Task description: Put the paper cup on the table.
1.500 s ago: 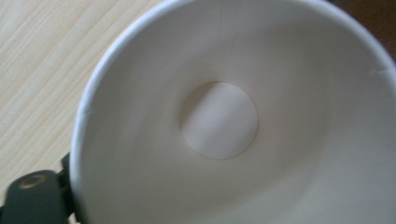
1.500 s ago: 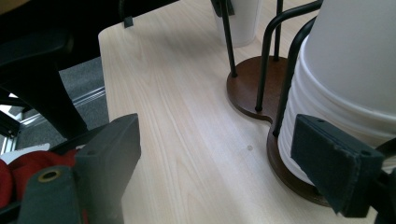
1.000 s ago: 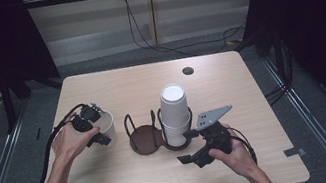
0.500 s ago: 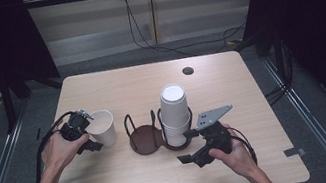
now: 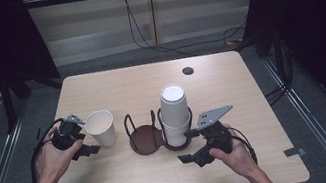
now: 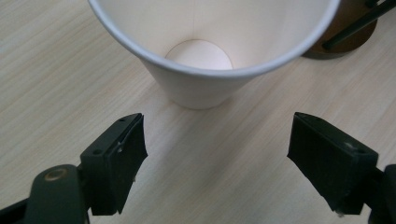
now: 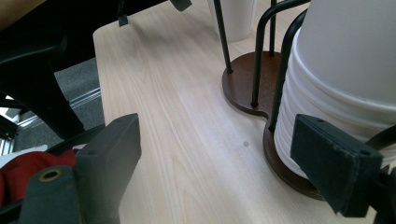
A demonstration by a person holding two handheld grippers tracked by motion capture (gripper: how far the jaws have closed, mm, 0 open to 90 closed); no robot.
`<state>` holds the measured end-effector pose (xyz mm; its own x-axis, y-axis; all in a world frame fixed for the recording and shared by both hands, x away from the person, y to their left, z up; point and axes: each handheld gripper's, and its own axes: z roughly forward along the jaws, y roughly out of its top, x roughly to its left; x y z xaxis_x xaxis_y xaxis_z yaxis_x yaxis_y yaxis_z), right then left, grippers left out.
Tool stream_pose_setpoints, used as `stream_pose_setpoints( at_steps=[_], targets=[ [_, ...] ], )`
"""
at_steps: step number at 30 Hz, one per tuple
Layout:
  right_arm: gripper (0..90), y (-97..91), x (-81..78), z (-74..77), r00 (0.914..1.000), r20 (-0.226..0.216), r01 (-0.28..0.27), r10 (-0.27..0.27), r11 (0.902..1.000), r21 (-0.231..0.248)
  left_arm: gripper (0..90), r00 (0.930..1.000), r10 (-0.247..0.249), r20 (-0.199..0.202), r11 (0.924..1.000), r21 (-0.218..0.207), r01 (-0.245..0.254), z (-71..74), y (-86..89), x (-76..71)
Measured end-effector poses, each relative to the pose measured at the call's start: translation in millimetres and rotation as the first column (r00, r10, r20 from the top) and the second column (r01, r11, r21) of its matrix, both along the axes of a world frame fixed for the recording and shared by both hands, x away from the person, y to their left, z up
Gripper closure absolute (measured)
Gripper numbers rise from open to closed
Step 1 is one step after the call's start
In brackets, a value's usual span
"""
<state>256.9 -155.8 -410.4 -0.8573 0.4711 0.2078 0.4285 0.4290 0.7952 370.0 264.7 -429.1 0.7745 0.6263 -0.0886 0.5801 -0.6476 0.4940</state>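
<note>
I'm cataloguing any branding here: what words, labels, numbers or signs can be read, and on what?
None can be read: the single paper cup, the stacked cups, the brown holder and the table carry no visible print.

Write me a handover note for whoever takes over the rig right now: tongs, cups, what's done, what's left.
Left tongs: open, jaws have just been closing, nothing between them; single paper cup stands upright just beyond the tips, left of the holder.
Right tongs: open, beside the cup stack.
Cup holder: stack in its right ring, left ring empty.
Done: one cup stands apart.
Left: probably placing it in the empty ring.
</note>
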Motion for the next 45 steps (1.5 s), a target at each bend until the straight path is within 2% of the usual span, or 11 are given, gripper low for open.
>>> stream_pose_setpoints(
  at_steps=[8,16,19,23,26,28,30,32,35,39,45],
  targets=[
    [16.5,-1.9,-2.3,0.3,1.0000,0.004,0.007,-0.007,1.0000,-0.004,21.9,0.9965,0.072,0.043,0.9895,-0.129,-0.066,1.4,11.0,-16.4],
    [17.1,-8.8,-5.2,0.7,0.9981,0.026,0.056,-0.056,0.9984,0.008,25.0,0.9942,0.067,0.084,0.9717,-0.232,-0.046,2.5,20.0,-38.0],
    [17.2,-11.6,-5.4,1.8,0.9965,0.037,0.074,-0.075,0.9970,0.022,24.9,0.9953,0.059,0.076,0.9587,-0.282,-0.036,4.3,21.5,-44.1],
    [17.2,-13.9,-8.0,1.8,0.9949,0.041,0.091,-0.092,0.9952,0.038,25.4,0.9828,0.082,0.165,0.9525,-0.303,-0.029,7.8,20.2,-56.8],
    [17.1,-14.5,-10.4,-0.7,0.9949,0.032,0.095,-0.096,0.9945,0.045,29.8,0.9803,0.066,0.186,0.9405,-0.340,0.001,6.8,16.3,-66.2],
    [17.1,-14.6,-11.0,-1.4,0.9946,0.033,0.098,-0.099,0.9944,0.041,29.9,0.9760,0.054,0.211,0.9416,-0.336,0.020,6.6,12.4,-72.5],
    [17.1,-15.9,-13.2,-5.7,0.9930,0.029,0.113,-0.114,0.9930,0.033,29.9,0.9757,0.042,0.215,0.9303,-0.365,0.040,7.4,9.9,-78.4],
    [17.1,-17.5,-15.0,-7.7,0.9922,0.028,0.120,-0.121,0.9922,0.033,29.9,0.9759,0.059,0.210,0.9040,-0.426,0.037,7.1,8.8,-84.7],
    [17.2,-20.4,-18.3,-8.6,0.9903,0.032,0.134,-0.135,0.9904,0.032,29.6,0.9716,0.054,0.230,0.9089,-0.414,0.048,4.0,5.8,-90.7],
    [17.2,-24.6,-22.1,-9.4,0.9892,0.027,0.143,-0.144,0.9890,0.036,28.4,0.9688,0.055,0.242,0.9022,-0.428,0.055,1.3,-1.3,-101.8],
    [17.2,-29.8,-28.6,-14.9,0.9878,0.016,0.154,-0.155,0.9873,0.039,24.9,0.9685,0.060,0.241,0.8750,-0.480,0.065,-1.1,-15.2,-114.6]
  ],
)
